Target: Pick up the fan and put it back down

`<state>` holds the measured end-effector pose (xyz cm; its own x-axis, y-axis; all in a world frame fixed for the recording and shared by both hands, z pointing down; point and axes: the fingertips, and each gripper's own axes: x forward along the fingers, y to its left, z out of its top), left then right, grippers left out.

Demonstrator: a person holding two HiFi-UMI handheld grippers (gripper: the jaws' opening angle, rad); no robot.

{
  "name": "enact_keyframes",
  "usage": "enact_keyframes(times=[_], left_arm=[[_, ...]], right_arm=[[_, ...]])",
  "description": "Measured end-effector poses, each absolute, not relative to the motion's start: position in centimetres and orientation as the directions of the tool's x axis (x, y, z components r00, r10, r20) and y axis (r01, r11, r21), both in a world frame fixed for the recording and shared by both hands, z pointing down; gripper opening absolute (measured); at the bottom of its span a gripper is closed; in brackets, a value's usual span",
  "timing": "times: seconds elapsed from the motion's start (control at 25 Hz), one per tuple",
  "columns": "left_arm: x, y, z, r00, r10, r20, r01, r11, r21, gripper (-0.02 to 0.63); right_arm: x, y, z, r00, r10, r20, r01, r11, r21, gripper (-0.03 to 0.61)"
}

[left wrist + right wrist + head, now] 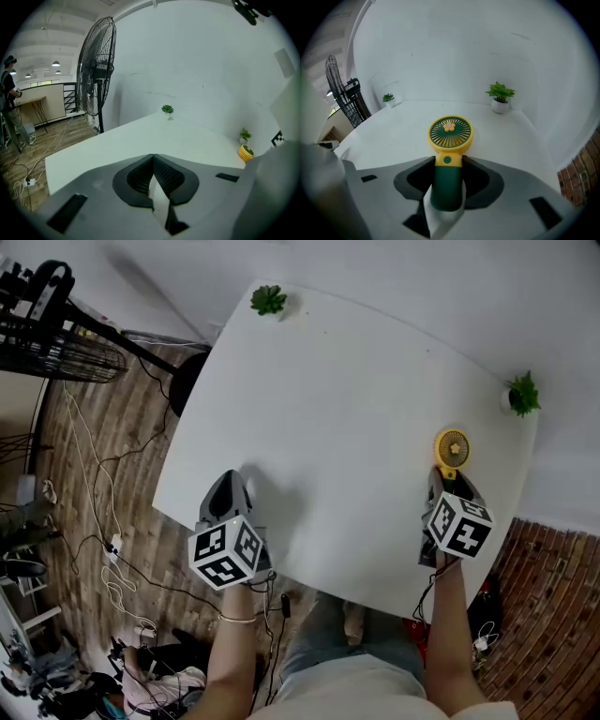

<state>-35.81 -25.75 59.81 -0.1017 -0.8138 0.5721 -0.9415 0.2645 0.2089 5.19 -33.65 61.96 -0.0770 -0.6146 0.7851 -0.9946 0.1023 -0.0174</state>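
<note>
A small hand fan [452, 448] with a yellow round head and a dark green handle lies face up near the right edge of the white table [328, 409]. In the right gripper view the fan [450, 133] has its handle between the jaws of my right gripper [448, 161], whose pads press both sides of it just under the yellow neck. In the head view my right gripper [448, 476] sits right behind the fan. My left gripper [228, 486] rests over the table's near left part, shut and empty [153, 157]. The fan [245, 152] shows far off to the right in the left gripper view.
Two small potted plants stand at the table's far corners, one at the far left [268, 300] and one at the right [522, 395]. A tall black pedestal fan [56, 334] stands on the wooden floor left of the table, among cables. A person [9, 93] stands far away.
</note>
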Motion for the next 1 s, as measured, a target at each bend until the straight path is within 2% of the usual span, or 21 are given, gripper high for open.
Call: enact_keyframes(times=[0.6,1.0], left_arm=[[-33.3,-25.7,56.5,-0.097,-0.845,0.526,-0.936,0.257,0.24,0.011],[-27.1,-28.7,50.4,-0.039,-0.913,0.407,-0.941,0.171,0.292,0.011]], right_arm=[[8.2,-33.2,56.6,-0.069,-0.703,0.708,-0.997,0.072,-0.025,0.178],[12.2,-33.3,49.5,-0.055,-0.812,0.582,-0.998,0.054,-0.019,0.178]])
